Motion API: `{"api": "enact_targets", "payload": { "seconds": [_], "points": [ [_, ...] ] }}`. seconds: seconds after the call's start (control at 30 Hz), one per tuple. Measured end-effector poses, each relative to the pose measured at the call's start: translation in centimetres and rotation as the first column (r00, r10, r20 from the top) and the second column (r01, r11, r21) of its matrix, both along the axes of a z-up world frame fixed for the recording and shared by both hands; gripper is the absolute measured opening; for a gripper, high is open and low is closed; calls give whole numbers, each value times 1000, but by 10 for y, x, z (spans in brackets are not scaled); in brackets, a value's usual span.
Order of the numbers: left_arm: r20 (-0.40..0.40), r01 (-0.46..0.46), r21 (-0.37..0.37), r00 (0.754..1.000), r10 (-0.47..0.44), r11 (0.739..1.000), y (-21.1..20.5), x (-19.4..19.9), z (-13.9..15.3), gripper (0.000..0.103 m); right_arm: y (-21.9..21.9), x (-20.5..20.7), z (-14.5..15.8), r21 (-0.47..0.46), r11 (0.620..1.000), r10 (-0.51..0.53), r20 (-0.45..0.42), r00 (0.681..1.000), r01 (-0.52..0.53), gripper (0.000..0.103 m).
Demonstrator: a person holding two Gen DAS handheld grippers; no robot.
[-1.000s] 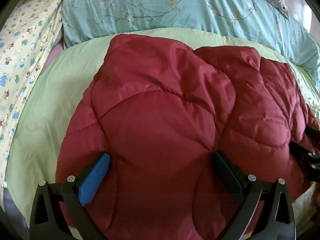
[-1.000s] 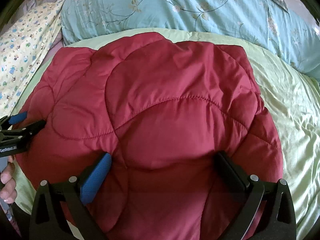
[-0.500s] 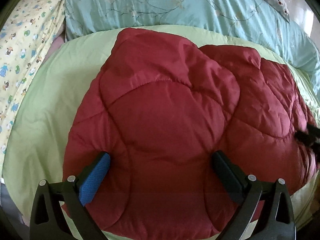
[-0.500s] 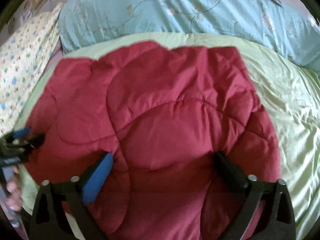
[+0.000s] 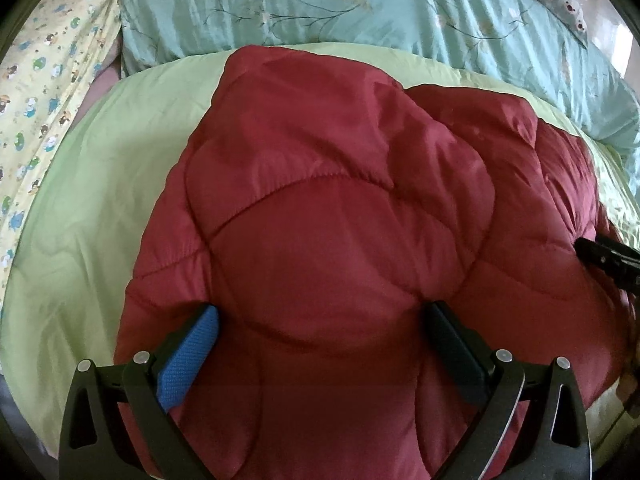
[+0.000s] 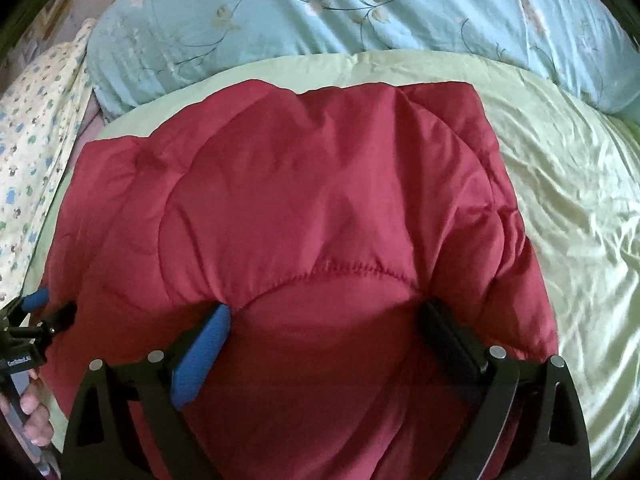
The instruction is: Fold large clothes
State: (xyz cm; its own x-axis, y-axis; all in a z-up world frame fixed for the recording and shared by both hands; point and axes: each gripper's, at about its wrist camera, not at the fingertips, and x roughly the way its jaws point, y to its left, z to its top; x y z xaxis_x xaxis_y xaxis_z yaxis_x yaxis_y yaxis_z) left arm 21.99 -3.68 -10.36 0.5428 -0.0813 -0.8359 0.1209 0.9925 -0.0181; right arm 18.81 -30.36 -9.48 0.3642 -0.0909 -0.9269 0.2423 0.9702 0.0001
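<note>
While I am pressing down on the near end of the red padded coat (image 5: pixel 340 200), I am gripping nothing. My left claw (image 5: pixel 320 312) is standing wide and released, and my right claw (image 6: pixel 326 310) is doing the same. Each is straddling a swell of stuffing that is bulging up between the fingers without, as far as I can see, being pinched. The coat is lying on the green bed cover (image 6: pixel 560 180), looking already doubled into a thick bundle, with its near edge under me.

I am judging that the trouble is sitting right here. The shell is looking slick and faintly shiny, and the filling is looking springy. If I close on the fat of a bulge, the pads are likely to be catching only the top layer, so the lower layers would be sliding out and the fold opening. Two claws lifting unevenly would be skewing the bundle. The cover underneath is looking satiny and creased, so the coat could be skating on it, or I could be snagging cover and coat together.

Curved stitch lines are dividing the coat into puffy, scalloped panels. Beyond it, a teal pillow (image 6: pixel 360 12) printed with trailing flowers is lying across the far side. At the far left, a pale yellow cloth (image 5: pixel 40 100) with small cartoon prints is draping down.
</note>
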Motion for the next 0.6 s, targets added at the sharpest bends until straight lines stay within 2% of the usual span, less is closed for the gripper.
{"api": "enact_targets", "payload": {
  "seconds": [0.13, 0.23, 0.33, 0.43, 0.6],
  "points": [
    [3, -5, 11, 1000, 5, 1000, -2, -1, -3, 103, 1, -6, 3, 7, 1000, -10, 25, 1000, 10, 96],
    [2, -4, 12, 1000, 4, 1000, -4, -2, -3, 103, 8, -22, 24, 9, 1000, -27, 54, 998, 27, 90],
    [7, -8, 15, 1000, 7, 1000, -5, -3, -2, 103, 19, -36, 40, 1, 1000, -1, 84, 996, 1, 90],
    [12, -9, 16, 1000, 9, 1000, -7, -5, -3, 103, 22, -39, 21, -38, 999, 19, 20, 1000, -18, 92],
    [21, -9, 28, 1000, 8, 1000, -7, -7, -6, 103, 17, -33, 2, -56, 998, 21, 26, 999, -20, 98]
  ]
}}
